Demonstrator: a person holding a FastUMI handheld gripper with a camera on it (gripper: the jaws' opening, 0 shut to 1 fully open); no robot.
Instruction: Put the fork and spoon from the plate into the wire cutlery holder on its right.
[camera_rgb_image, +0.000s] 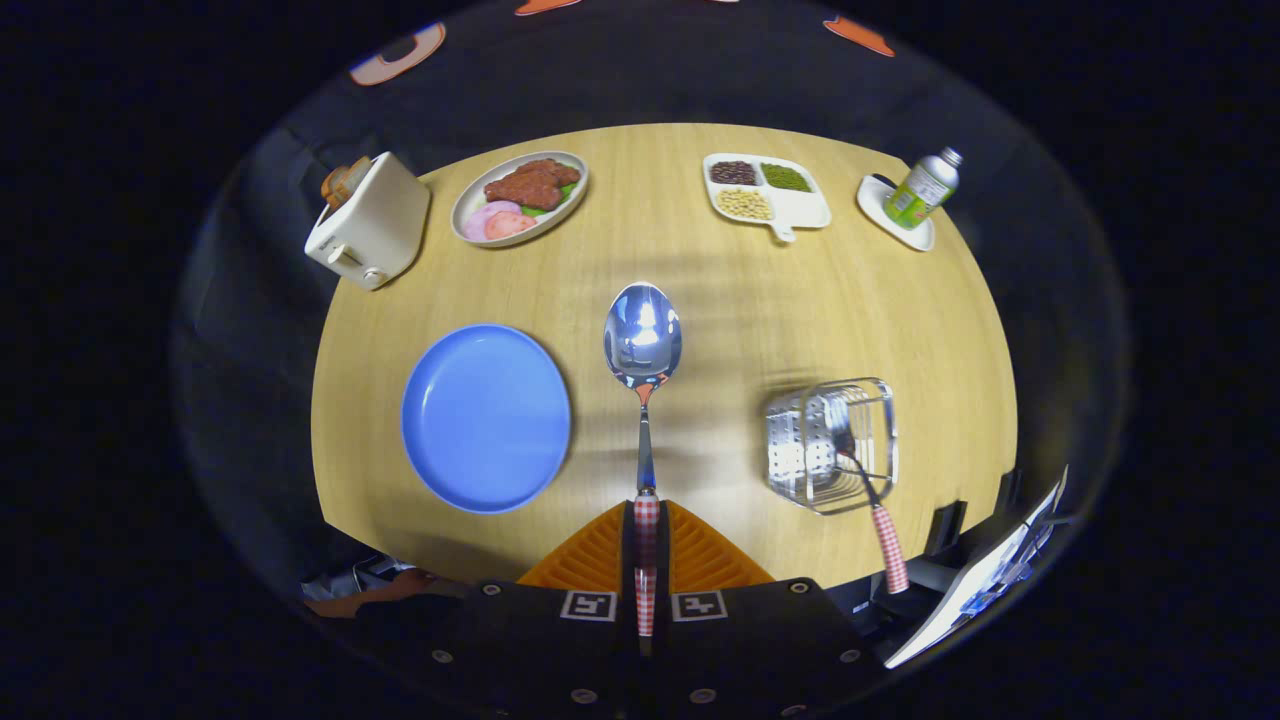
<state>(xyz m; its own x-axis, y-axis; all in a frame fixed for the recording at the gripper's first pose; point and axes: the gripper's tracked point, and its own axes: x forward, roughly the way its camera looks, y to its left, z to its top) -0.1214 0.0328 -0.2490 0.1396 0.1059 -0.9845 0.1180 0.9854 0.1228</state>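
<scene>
Shiny metal spoon with checked red handle (643, 345) clenched in gripper (646, 560), bowl ahead, square wire cutlery holder (832, 442) containing matching fork (868, 490), round blue plate (486, 417) empty, wooden bench (740, 300).

— What am I looking at, finish-wise?

— From my seat: the spoon (642, 335) has a mirror-polished metal bowl, and its handle looks wrapped in a checked pattern. My hand-held gripper (646, 540) is clamped on that handle with ribbed fingers (700, 555).

— And the surface (700, 290)?

— Pale wood grain, matt. The plate (486, 417) looks like smooth plastic with a soft sheen.

— The holder (832, 445)?

— Shiny metal, wire rim, perforated wall. The toaster (370, 225) looks matt.
</scene>
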